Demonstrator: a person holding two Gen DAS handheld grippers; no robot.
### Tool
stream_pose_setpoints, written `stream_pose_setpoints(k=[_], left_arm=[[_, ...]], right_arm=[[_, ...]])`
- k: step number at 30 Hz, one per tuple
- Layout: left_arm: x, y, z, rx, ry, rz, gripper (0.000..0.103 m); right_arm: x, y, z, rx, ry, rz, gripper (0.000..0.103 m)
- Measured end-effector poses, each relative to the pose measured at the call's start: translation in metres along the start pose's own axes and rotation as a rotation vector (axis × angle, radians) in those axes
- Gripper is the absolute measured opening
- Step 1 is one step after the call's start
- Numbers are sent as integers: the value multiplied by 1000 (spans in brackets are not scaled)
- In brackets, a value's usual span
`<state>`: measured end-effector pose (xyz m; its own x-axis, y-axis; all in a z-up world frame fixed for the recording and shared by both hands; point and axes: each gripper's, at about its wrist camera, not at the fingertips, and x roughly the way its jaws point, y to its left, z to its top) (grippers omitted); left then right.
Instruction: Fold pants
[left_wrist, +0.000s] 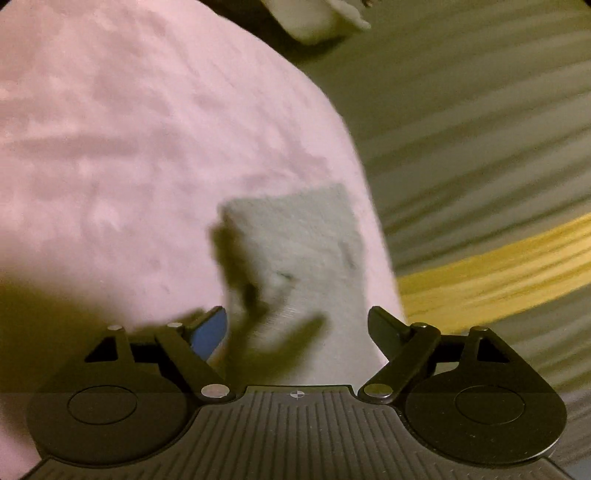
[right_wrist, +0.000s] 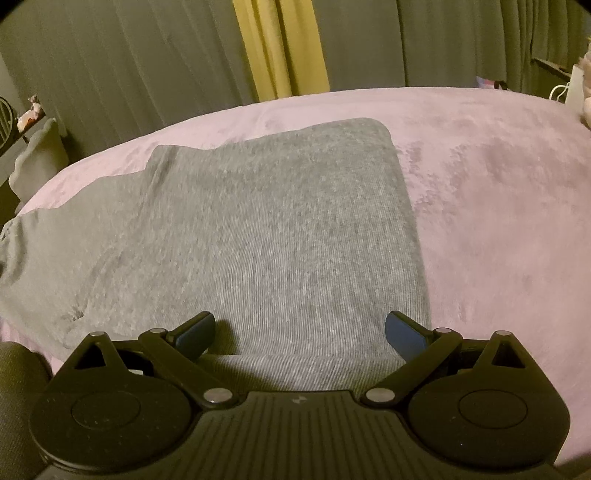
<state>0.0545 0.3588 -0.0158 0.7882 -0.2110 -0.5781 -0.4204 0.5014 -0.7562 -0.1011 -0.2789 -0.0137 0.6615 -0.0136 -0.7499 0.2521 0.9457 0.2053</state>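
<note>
Grey pants (right_wrist: 266, 229) lie folded on a pink blanket (right_wrist: 491, 206), spreading from the near middle toward the left in the right wrist view. My right gripper (right_wrist: 299, 332) hovers open over their near edge, nothing between its fingers. The left wrist view is blurred; an end of the grey pants (left_wrist: 306, 258) lies near the edge of the pink blanket (left_wrist: 110, 147). Just short of that end, my left gripper (left_wrist: 297, 325) stands open, its jaws wide apart and not pressing on the cloth.
Grey curtains (right_wrist: 129, 66) with a yellow strip (right_wrist: 280, 48) hang behind the bed. A grey cushion (right_wrist: 37, 158) sits at the left edge and a white object (right_wrist: 576, 88) at the far right. The bed drops off to the right in the left wrist view.
</note>
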Motion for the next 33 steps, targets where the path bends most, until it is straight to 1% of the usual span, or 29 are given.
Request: stream_pose_setpoints(k=[1, 2, 3, 5, 6, 8, 10, 11, 13, 19, 25, 33], left_arm=[[-1, 4, 4, -3, -9, 17, 88], [0, 9, 5, -10, -15, -5, 88], [5, 13, 7, -23, 3, -51, 88], [17, 15, 8, -51, 49, -100, 88], [21, 14, 9, -41, 59, -117, 88], [30, 13, 12, -25, 61, -110, 88], [41, 18, 14, -41, 69, -102, 91], [49, 20, 16, -51, 74, -90, 91], [55, 19, 17, -31, 79, -99, 92], [57, 14, 15, 7, 78, -82, 91], [52, 19, 16, -17, 87, -104, 90], [54, 17, 15, 1, 91, -101, 91]], right_arm=[[0, 0, 0, -3, 0, -1, 99], [0, 1, 0, -6, 1, -3, 99], [0, 1, 0, -8, 2, -5, 99], [1, 1, 0, -9, 2, -6, 99], [1, 1, 0, -9, 1, -7, 99], [1, 2, 0, -10, 2, -8, 99], [1, 2, -1, -10, 1, -9, 99], [1, 2, -1, -9, 1, -8, 99], [1, 2, -1, -10, 1, -10, 99], [2, 5, -1, -23, 4, -24, 99], [3, 5, -1, -18, 3, -24, 99], [3, 5, -1, -16, 2, -23, 99]])
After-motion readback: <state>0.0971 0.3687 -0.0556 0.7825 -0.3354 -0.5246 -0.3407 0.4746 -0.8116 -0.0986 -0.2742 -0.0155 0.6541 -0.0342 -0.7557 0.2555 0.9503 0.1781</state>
